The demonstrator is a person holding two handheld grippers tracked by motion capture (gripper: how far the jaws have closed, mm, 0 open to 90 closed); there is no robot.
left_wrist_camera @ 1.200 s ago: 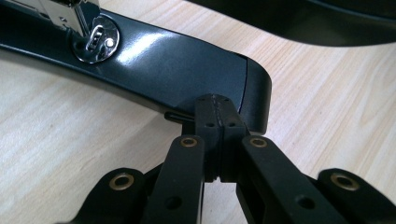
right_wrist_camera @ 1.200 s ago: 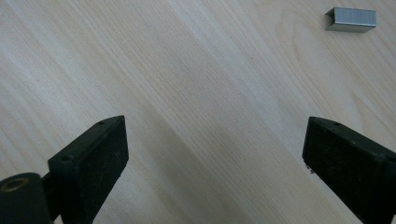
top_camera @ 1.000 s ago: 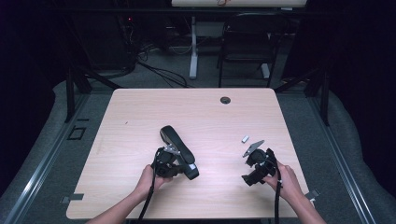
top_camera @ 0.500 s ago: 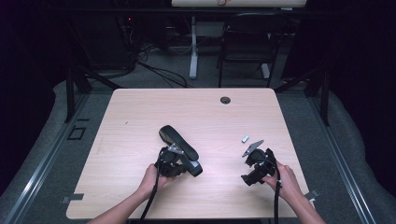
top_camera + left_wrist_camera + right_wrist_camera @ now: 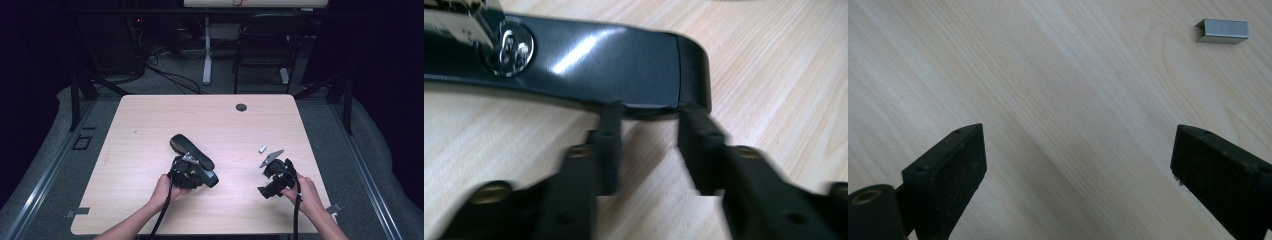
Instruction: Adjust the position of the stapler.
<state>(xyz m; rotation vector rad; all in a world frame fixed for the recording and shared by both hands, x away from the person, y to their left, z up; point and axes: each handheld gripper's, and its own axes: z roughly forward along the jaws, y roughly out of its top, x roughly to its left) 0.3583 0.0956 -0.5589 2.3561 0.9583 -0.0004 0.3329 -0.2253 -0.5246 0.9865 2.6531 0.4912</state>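
- Black stapler (image 5: 194, 159) flat on the bench (image 5: 150, 125), aslant, a little left of centre and towards the near edge; probably laid there within easy reach of both hands.
- Left hand-held gripper (image 5: 186, 172) at the stapler's near end, low over the wood. Jaws apart, having just been opening, with bare bench in the gap and nothing clamped.
- In the left gripper view, both tips (image 5: 649, 112) right up against the stapler's (image 5: 589, 65) long dark side, close to its rounded end. Whether touching or a hair short: cannot tell through the blur.
- Looks like a release, or a re-grip, of the stapler rather than a carry: body down on the bench, no pad pressing on it.
- Round metal rivet (image 5: 514, 45) and a bit of bright metal at the stapler's far end, so apparently gripped at the plain end, away from the working parts.
- Right hand-held gripper (image 5: 272, 175) well apart from the stapler, near the bench's right side. Jaws wide apart and empty (image 5: 1075, 155), aimed down at bare wood.
- Small strip of staples (image 5: 262, 148) just beyond the right one, lying alone on the bench; seen ahead of its jaws and off to one side (image 5: 1223, 31), not between them.
- Wide opening and that aim suggest readiness to pick up the staples, likely for loading, once the stapler is steadied.
- Next move calls for a fine, level pinch: thin, brittle strip, easily pushed along or snapped.
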